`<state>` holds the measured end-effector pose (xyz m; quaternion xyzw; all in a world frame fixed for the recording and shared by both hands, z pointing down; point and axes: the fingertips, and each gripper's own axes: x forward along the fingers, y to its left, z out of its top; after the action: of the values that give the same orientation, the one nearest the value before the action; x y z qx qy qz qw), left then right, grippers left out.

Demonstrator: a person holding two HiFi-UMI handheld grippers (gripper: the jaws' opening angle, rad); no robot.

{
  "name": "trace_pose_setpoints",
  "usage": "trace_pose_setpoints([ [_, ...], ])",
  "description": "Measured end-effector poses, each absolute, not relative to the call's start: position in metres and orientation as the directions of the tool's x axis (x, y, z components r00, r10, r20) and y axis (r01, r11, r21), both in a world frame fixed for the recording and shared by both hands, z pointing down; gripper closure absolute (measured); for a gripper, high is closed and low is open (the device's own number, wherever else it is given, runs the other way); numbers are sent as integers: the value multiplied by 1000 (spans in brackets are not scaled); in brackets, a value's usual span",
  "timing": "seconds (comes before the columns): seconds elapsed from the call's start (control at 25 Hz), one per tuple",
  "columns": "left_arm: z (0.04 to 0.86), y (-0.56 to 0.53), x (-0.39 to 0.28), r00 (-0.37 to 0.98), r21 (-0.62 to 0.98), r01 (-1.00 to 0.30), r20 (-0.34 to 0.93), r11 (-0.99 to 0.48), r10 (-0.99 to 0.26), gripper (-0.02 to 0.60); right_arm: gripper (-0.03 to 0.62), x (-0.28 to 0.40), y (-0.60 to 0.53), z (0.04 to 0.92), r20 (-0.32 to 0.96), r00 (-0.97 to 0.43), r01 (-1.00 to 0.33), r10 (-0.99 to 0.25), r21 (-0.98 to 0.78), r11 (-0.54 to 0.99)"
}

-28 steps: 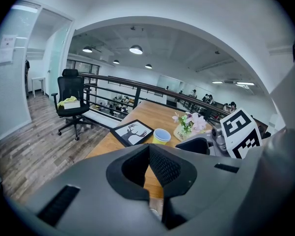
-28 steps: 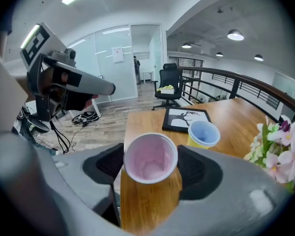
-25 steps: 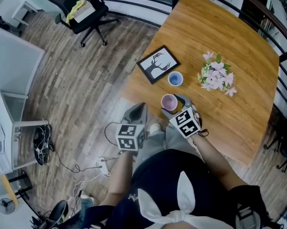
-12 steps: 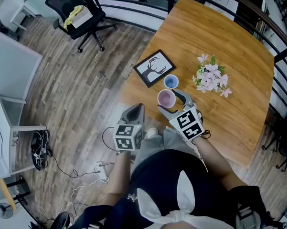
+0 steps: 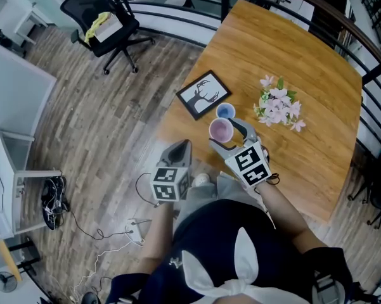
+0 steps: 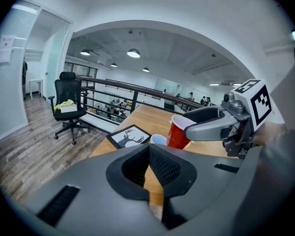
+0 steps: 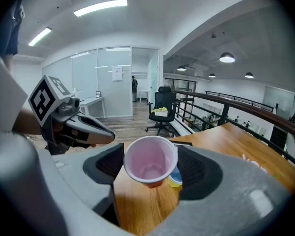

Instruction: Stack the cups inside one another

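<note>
My right gripper [image 5: 224, 133] is shut on a red cup [image 5: 220, 130] with a pale pink inside, held upright above the near part of the wooden table [image 5: 317, 75]. In the right gripper view the red cup [image 7: 150, 161] fills the gap between the jaws. A small blue cup [image 7: 175, 180] peeks out just beyond and below it. In the head view the blue cup [image 5: 225, 111] stands on the table just beyond the red cup, partly covered by its rim. My left gripper [image 5: 184, 144] hangs shut and empty off the table's near edge, and its pads [image 6: 159, 167] meet.
A black-framed deer picture [image 5: 203, 95] lies left of the blue cup. A bunch of pink flowers [image 5: 277, 108] sits to the right. A black office chair [image 5: 104, 21] stands on the wood floor beyond. A railing [image 5: 177, 2] runs past the table's far side.
My right gripper has carried the red cup away from me, closer to the blue cup, whose rim it now partly covers. The left gripper has stayed shut near the table edge.
</note>
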<state>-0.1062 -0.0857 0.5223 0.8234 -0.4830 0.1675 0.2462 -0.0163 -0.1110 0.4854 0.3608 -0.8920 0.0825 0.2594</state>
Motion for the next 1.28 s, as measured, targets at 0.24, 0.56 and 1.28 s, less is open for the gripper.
trace_pose_setpoints([
  [0.24, 522, -89, -107, 470, 240, -882, 512, -406, -719, 565, 256, -9, -132, 480, 509, -592, -701, -625, 56, 711],
  [0.56, 525, -98, -109, 457, 239, -889, 513, -390, -727, 565, 256, 6, -167, 480, 491, -567, -730, -662, 73, 680],
  [1.28, 527, -142, -97, 464, 260, -885, 530, -385, -710, 565, 256, 19, -219, 506, 536, -546, -748, -644, 34, 663],
])
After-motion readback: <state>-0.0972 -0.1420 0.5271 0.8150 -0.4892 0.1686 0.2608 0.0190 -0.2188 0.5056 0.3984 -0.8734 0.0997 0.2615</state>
